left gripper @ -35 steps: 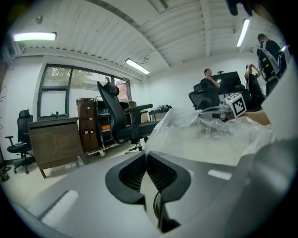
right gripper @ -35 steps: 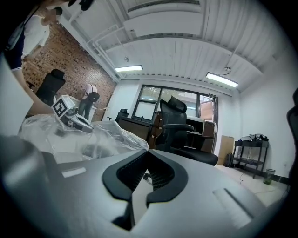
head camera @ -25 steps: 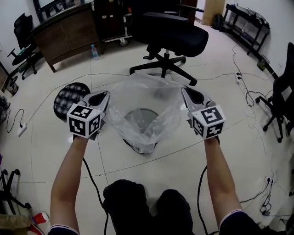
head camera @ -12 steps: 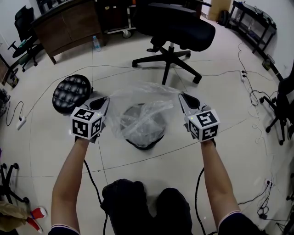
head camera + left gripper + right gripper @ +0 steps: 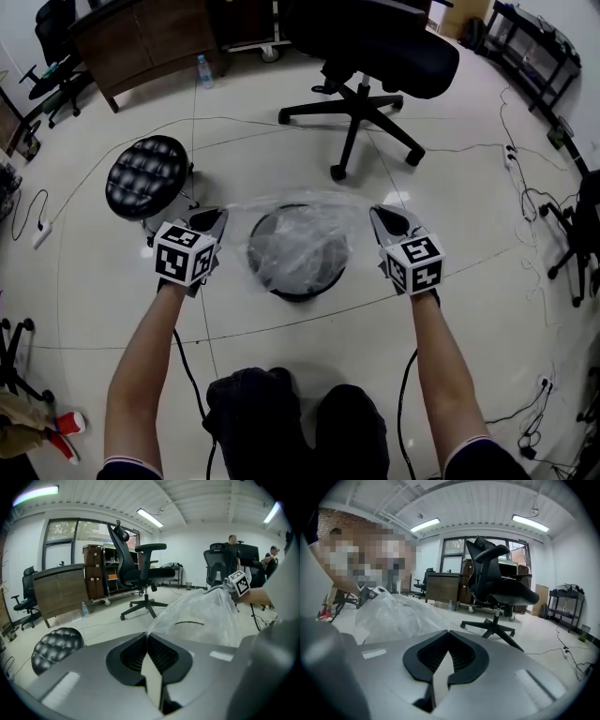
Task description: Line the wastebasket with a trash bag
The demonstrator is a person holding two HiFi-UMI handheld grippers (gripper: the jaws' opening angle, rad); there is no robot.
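Between the two tongs the bag (image 5: 298, 246) is stretched wide, its clear film sagging into the mouth of the basket (image 5: 298, 294) that stands on the floor (image 5: 281, 347) directly between them. The left tongs (image 5: 215, 215) are closed tight on the bag's rim, and in the left gripper view the film (image 5: 211, 616) comes straight out of the pinched jaws. The right tongs (image 5: 377, 212) are likewise clamped on the opposite side of the rim, with the film (image 5: 393, 613) billowing away from the closed jaws. Whether the rim already passes over the basket's edge cannot be told.

Just beside the left tongs, on their outer far side, sits a black stool (image 5: 148, 176), close enough to crowd that hand. Beyond the basket stands a chair (image 5: 375, 47), one leg of its wheeled base reaching toward the gap between the tongs. A thin cable (image 5: 281, 124) crosses the floor between bag and chair. Farther off beyond the left tongs are a cabinet (image 5: 141, 47) and a bottle (image 5: 203, 70). Well outside the right tongs lie more cables and a power strip (image 5: 511, 156). The person's knees (image 5: 291, 412) are on the near side of the basket.
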